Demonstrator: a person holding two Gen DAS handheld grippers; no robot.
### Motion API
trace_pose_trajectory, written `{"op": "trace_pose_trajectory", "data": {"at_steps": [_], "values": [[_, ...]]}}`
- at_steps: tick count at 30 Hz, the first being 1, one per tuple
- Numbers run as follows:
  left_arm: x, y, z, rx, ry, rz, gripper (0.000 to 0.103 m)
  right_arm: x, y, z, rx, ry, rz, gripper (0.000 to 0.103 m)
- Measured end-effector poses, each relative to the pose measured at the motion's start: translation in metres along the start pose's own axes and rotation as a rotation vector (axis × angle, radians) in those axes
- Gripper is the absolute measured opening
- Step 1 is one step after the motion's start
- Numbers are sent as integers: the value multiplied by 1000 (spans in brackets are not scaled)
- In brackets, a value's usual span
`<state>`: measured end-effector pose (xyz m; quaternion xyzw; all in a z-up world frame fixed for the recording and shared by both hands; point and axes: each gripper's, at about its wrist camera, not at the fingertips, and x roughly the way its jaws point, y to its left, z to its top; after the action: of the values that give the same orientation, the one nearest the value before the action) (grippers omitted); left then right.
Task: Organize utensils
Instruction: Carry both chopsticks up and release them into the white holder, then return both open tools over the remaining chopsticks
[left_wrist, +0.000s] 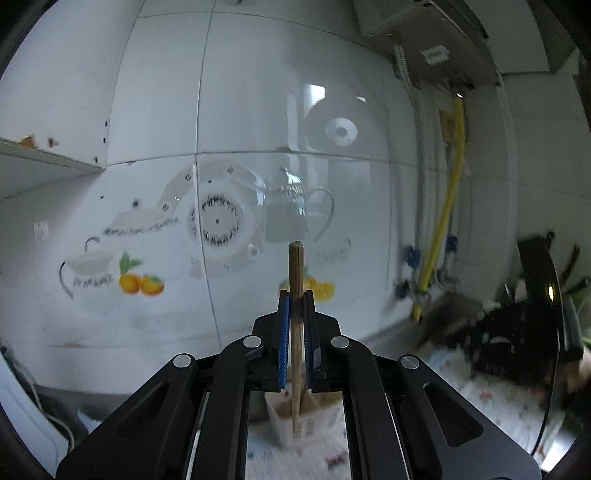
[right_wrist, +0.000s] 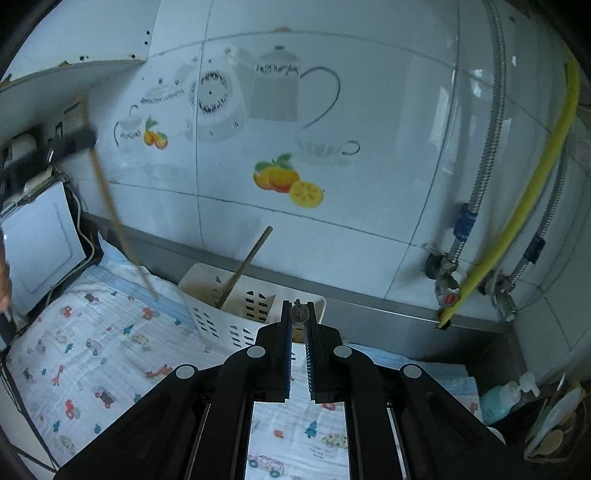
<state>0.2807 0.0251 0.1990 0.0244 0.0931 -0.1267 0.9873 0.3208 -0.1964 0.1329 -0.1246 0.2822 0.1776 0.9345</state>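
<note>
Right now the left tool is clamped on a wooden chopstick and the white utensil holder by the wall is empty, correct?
Not quite. The left tool is clamped on a wooden chopstick, but the white utensil holder is not empty: the right wrist view shows another wooden stick already leaning inside it.

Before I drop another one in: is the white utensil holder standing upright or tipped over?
Upright. In the right wrist view the white utensil holder stands on the patterned cloth, open top up, with one chopstick leaning inside.

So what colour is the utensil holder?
White utensil holder with dark slots, clearest in the right wrist view.
</note>
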Motion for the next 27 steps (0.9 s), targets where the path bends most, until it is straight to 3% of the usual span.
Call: {"op": "trace_pose_trajectory", "data": {"at_steps": [7, 17, 27], "values": [[47, 9, -6, -54, 14, 22, 5, 22, -4, 0, 1, 19, 7, 6], [98, 18, -49, -111, 169, -14, 6, 42, -4, -7, 8, 48, 16, 7], [83, 11, -49, -75, 172, -25, 9, 16, -4, -9, 13, -7, 11, 19]]}}
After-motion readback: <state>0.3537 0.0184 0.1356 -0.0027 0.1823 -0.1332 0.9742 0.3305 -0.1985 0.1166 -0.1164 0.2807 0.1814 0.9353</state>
